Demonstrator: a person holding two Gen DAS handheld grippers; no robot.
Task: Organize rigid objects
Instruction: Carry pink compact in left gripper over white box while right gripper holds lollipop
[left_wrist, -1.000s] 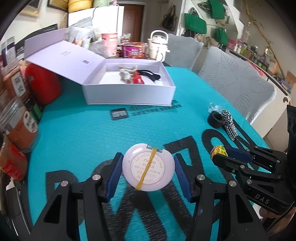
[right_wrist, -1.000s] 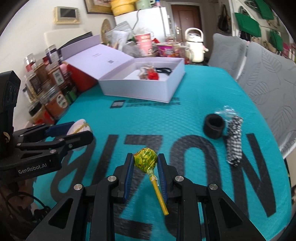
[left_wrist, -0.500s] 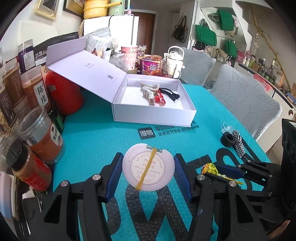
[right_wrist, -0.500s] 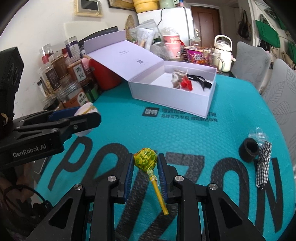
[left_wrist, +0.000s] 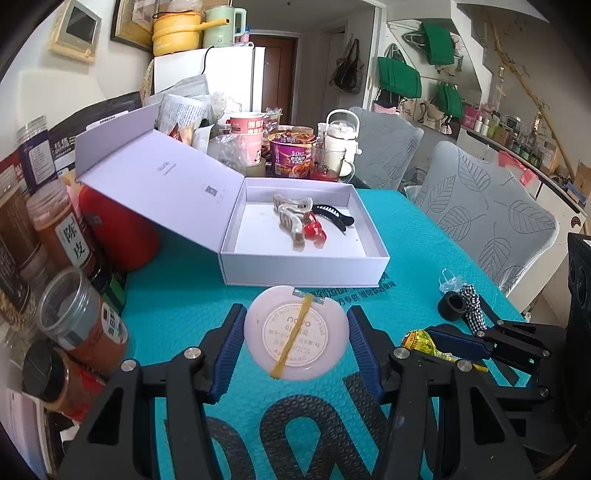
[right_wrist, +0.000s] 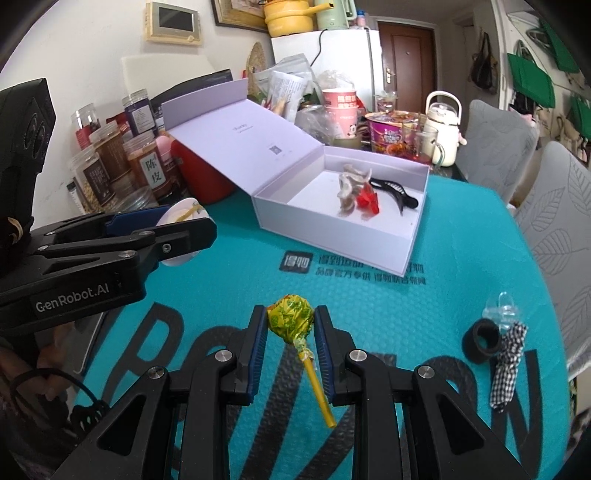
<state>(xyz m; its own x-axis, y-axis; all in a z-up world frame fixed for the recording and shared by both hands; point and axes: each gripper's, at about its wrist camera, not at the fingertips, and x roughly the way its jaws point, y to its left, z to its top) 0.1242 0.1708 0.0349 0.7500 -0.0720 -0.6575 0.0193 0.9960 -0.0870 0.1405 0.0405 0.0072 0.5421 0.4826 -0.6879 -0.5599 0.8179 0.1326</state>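
My left gripper (left_wrist: 295, 343) is shut on a round pale pink compact (left_wrist: 296, 338) with a yellow band, held above the teal mat just in front of the open white box (left_wrist: 306, 271). It also shows in the right wrist view (right_wrist: 181, 221). My right gripper (right_wrist: 290, 332) is shut on a yellow-wrapped lollipop (right_wrist: 290, 317), stick pointing back; it appears in the left wrist view (left_wrist: 424, 341). The box (right_wrist: 332, 236) holds hair clips: beige (left_wrist: 291, 218), red (left_wrist: 314, 230) and black (left_wrist: 334, 218).
A black ring (right_wrist: 485, 339), a checkered fabric piece (right_wrist: 508, 365) and a clear plastic item (right_wrist: 502, 310) lie on the mat at right. Jars (left_wrist: 81, 321) and a red container (left_wrist: 122, 236) crowd the left edge. Cups, a kettle and packets stand behind the box. Grey chairs at right.
Both grippers have moved forward toward the white box, still holding their objects; the box now looms larger and the compact sits right before its front wall.
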